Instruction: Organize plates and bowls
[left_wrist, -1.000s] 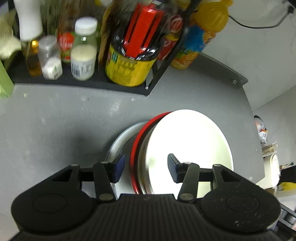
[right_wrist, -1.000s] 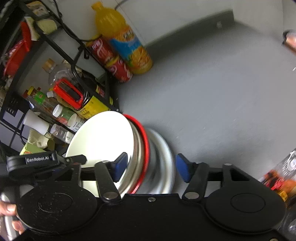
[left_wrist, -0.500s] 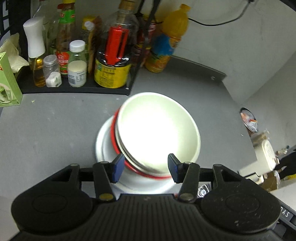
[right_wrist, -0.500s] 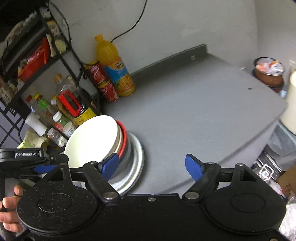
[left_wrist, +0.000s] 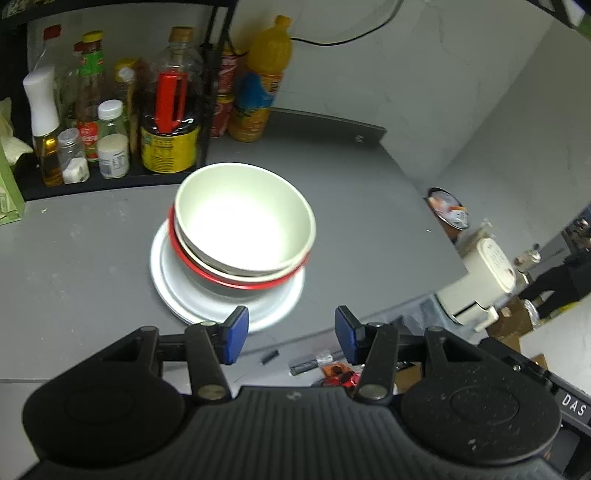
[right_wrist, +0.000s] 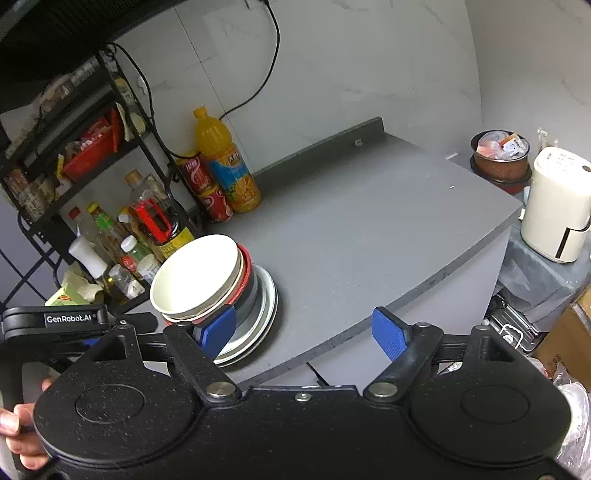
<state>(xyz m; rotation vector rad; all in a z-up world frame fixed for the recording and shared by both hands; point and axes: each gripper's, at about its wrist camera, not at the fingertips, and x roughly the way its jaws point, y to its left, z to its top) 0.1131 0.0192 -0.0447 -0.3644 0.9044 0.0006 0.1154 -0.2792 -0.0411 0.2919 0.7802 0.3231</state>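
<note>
A white bowl (left_wrist: 243, 218) tops a stack, nested in a red-rimmed bowl (left_wrist: 236, 282) that rests on white plates (left_wrist: 188, 299) on the grey counter (left_wrist: 81, 251). My left gripper (left_wrist: 291, 338) hovers above the counter's near edge, just short of the plates, open with nothing between its blue pads. In the right wrist view the same stack of bowls (right_wrist: 195, 277) and plates (right_wrist: 267, 306) lies ahead to the left. My right gripper (right_wrist: 303, 330) stands wide open and empty, its left pad in front of the stack. The left gripper's body (right_wrist: 74, 321) shows beside it, held by a hand.
A black rack of bottles and jars (left_wrist: 110, 147) stands behind the stack, with an orange juice bottle (left_wrist: 260, 96) and red cans (right_wrist: 207, 184) beside it. A white appliance (right_wrist: 554, 206) and a full brown pot (right_wrist: 498, 158) sit past the counter's right edge.
Both grippers have drawn back and upward from the stack, which now looks smaller and farther off. The right jaws have spread wider. The left jaws keep the same gap.
</note>
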